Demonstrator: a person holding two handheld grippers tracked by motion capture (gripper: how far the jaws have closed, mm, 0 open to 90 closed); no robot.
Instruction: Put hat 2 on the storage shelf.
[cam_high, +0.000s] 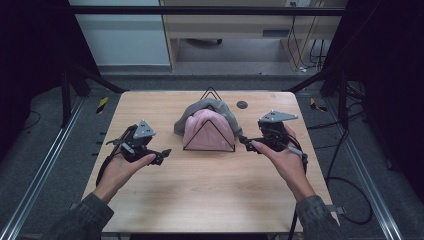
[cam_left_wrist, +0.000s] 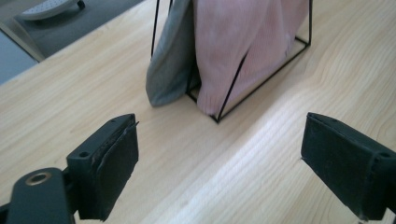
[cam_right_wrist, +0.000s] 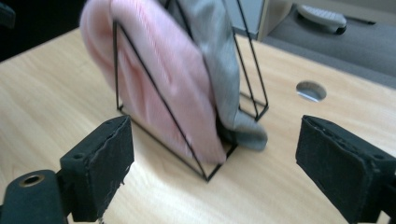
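We are holding each hand-held gripper, left (cam_high: 162, 154) and right (cam_high: 245, 142), released beside the rack (cam_high: 209, 148), leaving pink sock (cam_high: 208, 127) and grey sock (cam_high: 210, 106) draped.

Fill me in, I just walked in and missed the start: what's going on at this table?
A person holds a gripper in each hand at a wooden table. A pink cloth and a grey cloth hang over a black wire rack in the middle. The left gripper and the right gripper sit either side of the rack, jaws open and empty, touching neither cloth.
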